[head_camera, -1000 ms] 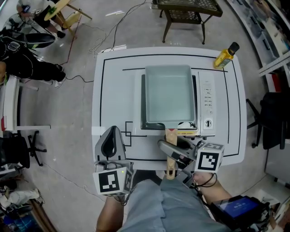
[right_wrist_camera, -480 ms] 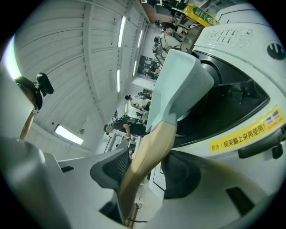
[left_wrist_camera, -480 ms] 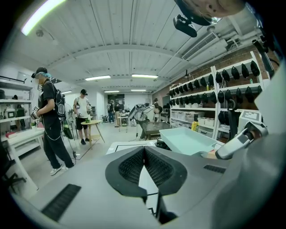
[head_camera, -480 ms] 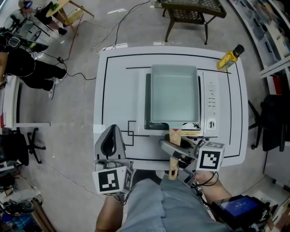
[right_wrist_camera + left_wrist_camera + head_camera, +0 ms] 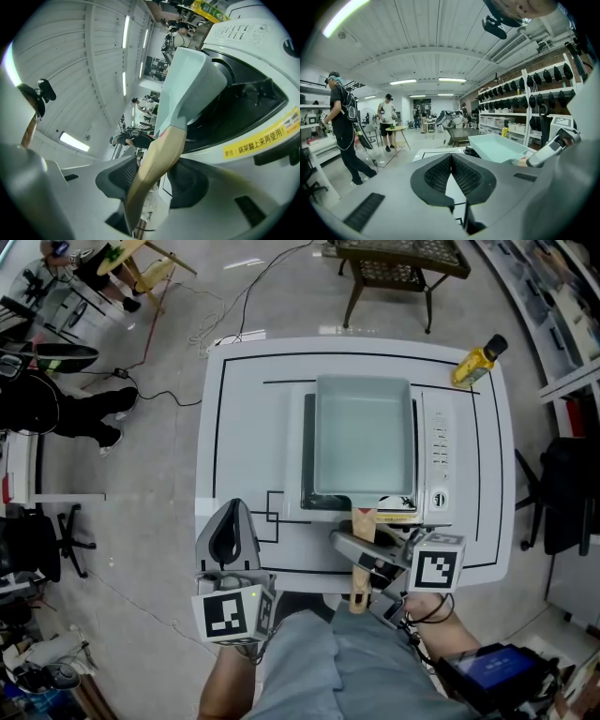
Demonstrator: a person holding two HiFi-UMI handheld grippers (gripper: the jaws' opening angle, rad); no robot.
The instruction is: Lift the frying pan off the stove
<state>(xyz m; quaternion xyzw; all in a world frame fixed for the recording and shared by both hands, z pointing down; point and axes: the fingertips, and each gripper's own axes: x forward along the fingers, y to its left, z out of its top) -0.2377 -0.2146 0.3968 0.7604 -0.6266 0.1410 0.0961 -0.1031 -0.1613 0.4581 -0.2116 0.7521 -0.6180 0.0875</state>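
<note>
A pale green square frying pan (image 5: pixel 364 435) sits over the black cooktop of the white stove (image 5: pixel 441 456) on the white table (image 5: pixel 234 427). Its wooden handle (image 5: pixel 360 554) points toward me. My right gripper (image 5: pixel 367 557) is shut on that handle at the table's near edge. In the right gripper view the wooden handle (image 5: pixel 157 161) runs between the jaws, the pan (image 5: pixel 185 84) beyond. My left gripper (image 5: pixel 231 532) hovers at the near left of the table, shut and holding nothing. In the left gripper view the pan (image 5: pixel 499 147) lies to the right.
A yellow oil bottle (image 5: pixel 473 360) stands at the table's far right corner. A dark metal side table (image 5: pixel 392 263) stands beyond the table. Cables (image 5: pixel 225 315) trail on the floor at the far left, where people stand. Shelving (image 5: pixel 525 112) lines the right wall.
The head view shifted slightly, so the table sits a little right in frame. Both grippers hold the same places; the pan stays over the stove.
</note>
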